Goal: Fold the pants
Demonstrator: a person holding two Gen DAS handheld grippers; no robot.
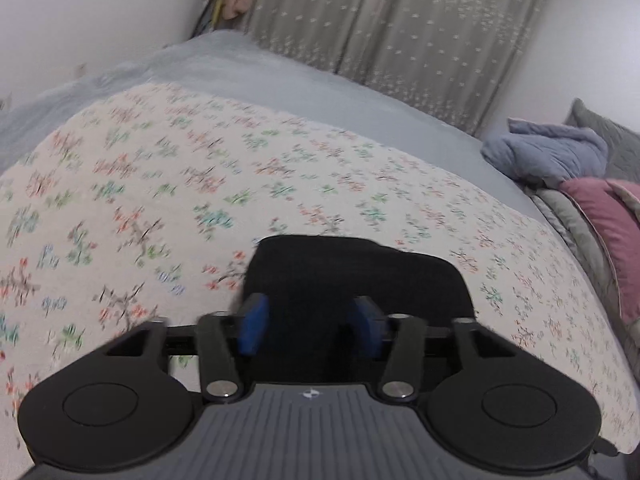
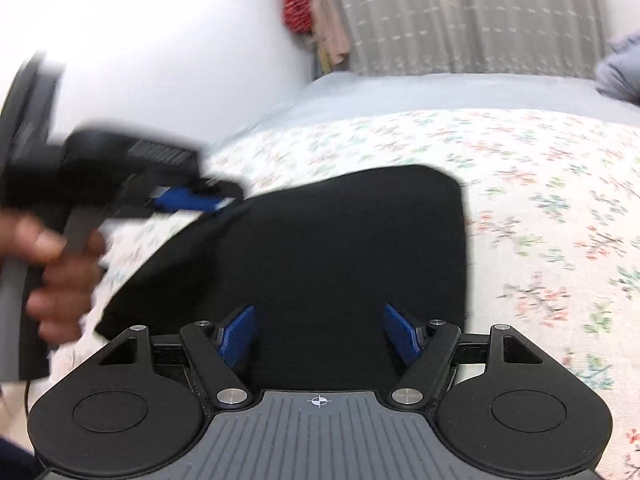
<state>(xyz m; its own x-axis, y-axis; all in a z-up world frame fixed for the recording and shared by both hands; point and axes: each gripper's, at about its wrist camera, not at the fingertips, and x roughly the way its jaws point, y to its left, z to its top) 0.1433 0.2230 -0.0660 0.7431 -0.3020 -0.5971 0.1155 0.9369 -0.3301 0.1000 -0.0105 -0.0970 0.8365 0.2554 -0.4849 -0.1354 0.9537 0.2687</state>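
Right gripper (image 2: 318, 334) tilted down over black pants (image 2: 340, 248), jaws wide; left gripper (image 2: 192, 204) alongside, jaws apart, nothing gripped.

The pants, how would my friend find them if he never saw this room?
Look at the big bed with the flowery cover. In the middle of that cover lies a flat, folded bundle, the pants. They are plain black, the only dark cloth on the bed.

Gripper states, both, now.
Left gripper: open, holding nothing; black pants lie beyond its jaws.
Right gripper: open, over the pants, not gripping them.
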